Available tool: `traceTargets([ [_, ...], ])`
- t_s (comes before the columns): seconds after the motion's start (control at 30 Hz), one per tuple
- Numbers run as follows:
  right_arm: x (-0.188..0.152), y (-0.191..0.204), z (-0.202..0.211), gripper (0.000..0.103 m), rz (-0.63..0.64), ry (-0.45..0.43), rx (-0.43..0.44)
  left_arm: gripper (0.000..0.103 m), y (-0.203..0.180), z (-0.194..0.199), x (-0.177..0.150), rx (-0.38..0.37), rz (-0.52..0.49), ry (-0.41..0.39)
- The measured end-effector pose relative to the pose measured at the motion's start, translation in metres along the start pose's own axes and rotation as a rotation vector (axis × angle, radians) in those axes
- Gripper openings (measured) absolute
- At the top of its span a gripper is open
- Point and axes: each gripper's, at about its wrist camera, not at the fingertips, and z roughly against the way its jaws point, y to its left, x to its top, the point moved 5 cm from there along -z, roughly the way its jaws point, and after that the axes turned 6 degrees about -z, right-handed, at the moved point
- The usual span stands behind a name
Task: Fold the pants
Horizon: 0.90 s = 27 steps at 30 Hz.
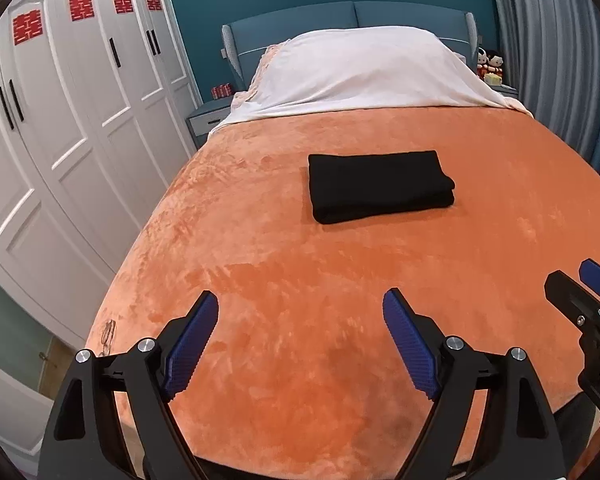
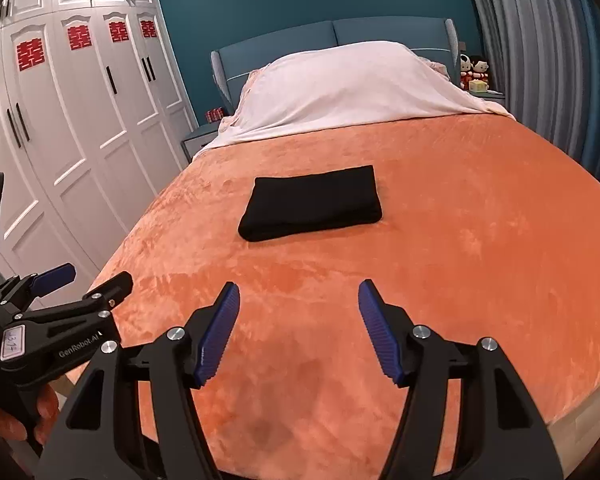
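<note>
Black pants [image 1: 380, 186] lie folded into a compact rectangle on the orange blanket [image 1: 300, 280] in the middle of the bed; they also show in the right wrist view [image 2: 312, 202]. My left gripper [image 1: 300, 300] is open and empty, held above the bed's near end, well short of the pants. My right gripper [image 2: 298, 290] is open and empty too, beside the left one. The right gripper shows at the right edge of the left wrist view [image 1: 580, 284], and the left gripper shows at the left of the right wrist view [image 2: 96, 276].
A white-covered pillow mound [image 1: 364, 68] lies at the head of the bed against a blue headboard [image 1: 340, 20]. White wardrobes [image 1: 80, 100] stand along the left. A nightstand [image 1: 208, 118] is at the far left, grey curtains [image 1: 552, 60] on the right.
</note>
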Motion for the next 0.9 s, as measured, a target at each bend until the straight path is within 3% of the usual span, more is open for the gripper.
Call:
traceTargets([
  [0.43,-0.023,0.009,0.005,0.064,0.019,0.013,-0.037,0.087,-0.005,-0.002,-0.022,-0.065,0.042,0.036],
  [0.5,-0.025,0.010,0.004,0.068,0.017,0.014,-0.040,0.087,-0.005,-0.003,-0.024,-0.065,0.043,0.039],
  [0.9,-0.026,0.012,0.005,0.068,0.018,0.012,-0.048,0.087,-0.008,0.001,-0.028,-0.059,0.024,0.026],
])
